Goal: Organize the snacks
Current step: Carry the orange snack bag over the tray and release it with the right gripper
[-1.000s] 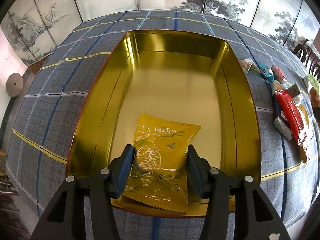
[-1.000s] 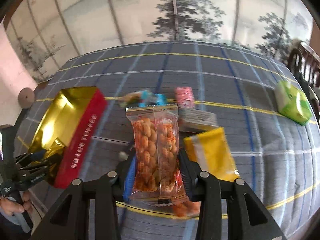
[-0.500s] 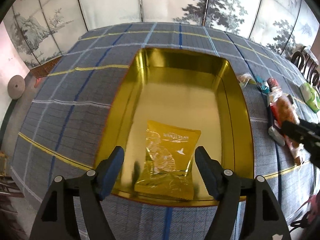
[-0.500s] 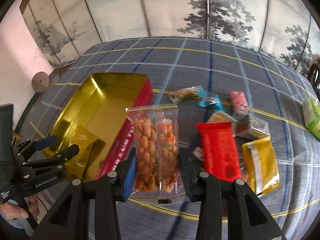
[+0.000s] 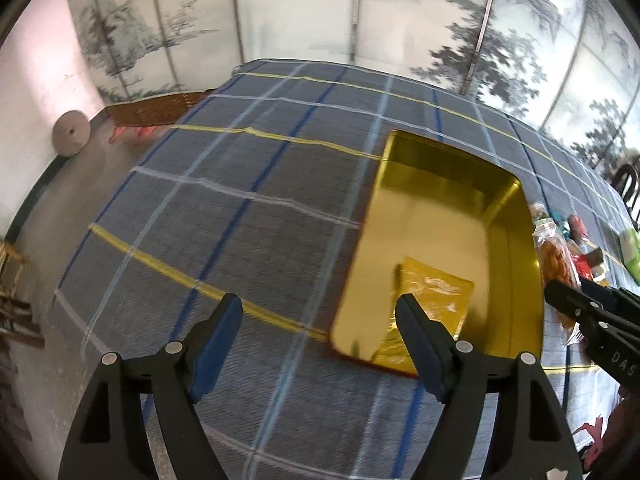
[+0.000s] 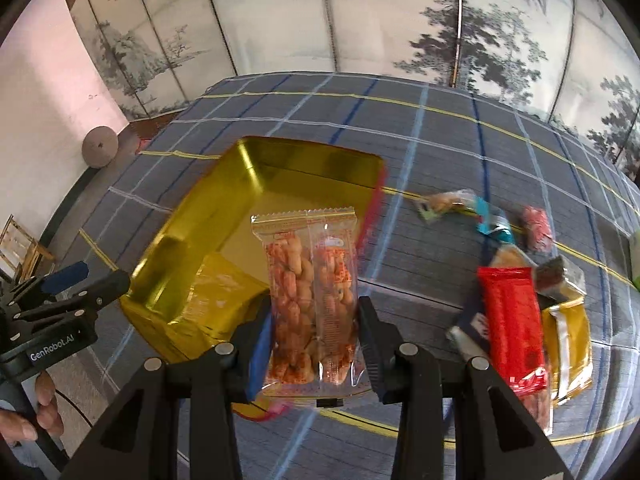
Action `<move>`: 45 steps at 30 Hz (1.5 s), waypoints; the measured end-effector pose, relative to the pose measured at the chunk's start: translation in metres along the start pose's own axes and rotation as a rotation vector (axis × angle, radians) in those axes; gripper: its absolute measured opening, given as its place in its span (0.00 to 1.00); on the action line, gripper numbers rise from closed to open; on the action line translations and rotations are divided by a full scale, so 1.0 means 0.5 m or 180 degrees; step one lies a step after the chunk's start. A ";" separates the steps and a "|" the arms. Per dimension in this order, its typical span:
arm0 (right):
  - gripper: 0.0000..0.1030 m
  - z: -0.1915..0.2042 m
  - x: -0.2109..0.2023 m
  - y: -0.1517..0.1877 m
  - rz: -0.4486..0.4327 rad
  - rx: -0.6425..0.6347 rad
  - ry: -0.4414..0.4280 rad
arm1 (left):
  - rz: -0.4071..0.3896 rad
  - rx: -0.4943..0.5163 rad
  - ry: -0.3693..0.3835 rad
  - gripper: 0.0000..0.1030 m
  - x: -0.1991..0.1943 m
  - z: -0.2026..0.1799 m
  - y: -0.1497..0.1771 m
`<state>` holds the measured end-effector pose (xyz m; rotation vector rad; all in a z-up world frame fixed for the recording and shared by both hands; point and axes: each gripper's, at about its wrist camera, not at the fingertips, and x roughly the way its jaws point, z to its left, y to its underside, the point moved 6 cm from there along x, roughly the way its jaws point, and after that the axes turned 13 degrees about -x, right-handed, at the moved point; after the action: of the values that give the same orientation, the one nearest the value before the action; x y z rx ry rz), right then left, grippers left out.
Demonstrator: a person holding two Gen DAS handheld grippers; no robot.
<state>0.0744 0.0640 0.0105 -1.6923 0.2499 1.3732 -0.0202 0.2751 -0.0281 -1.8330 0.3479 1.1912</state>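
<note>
Soft daylight is filling both of my views, bright and even, with only faint shadows lying under my fingers. The gold tin (image 5: 436, 216) is throwing glare off its walls and mirroring things in its floor. Motion blur is smearing the plaid tablecloth (image 5: 224, 216) and the tin's red side (image 6: 370, 208). The fisheye is bending the painted screen (image 6: 280, 12), and black is ringing every corner.
</note>
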 end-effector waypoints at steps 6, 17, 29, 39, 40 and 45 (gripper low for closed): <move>0.39 0.045 0.022 -0.014 0.0038 -0.0086 -0.0003 | -0.0022 -0.0102 -0.0026 0.74 -0.013 0.036 -0.001; 0.39 0.096 0.070 -0.025 0.0142 -0.0193 0.0081 | -0.0070 -0.0281 -0.0074 0.74 -0.038 0.094 -0.002; 0.39 0.118 0.104 -0.027 0.0228 -0.0277 0.0129 | -0.0066 -0.0344 -0.0090 0.75 -0.045 0.118 0.001; 0.39 0.119 0.119 -0.018 0.0267 -0.0294 0.0105 | 0.0001 -0.0313 -0.0078 0.75 -0.040 0.110 0.012; 0.39 0.120 0.119 -0.018 0.0267 -0.0313 0.0109 | 0.0009 -0.0308 -0.0076 0.75 -0.038 0.107 0.012; 0.39 0.124 0.119 -0.016 0.0269 -0.0365 0.0111 | 0.0021 -0.0289 -0.0060 0.75 -0.038 0.092 0.013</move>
<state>0.0592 0.1364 -0.0340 -1.8195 0.2695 1.4447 -0.0607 0.3043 -0.0220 -1.8985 0.2934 1.2461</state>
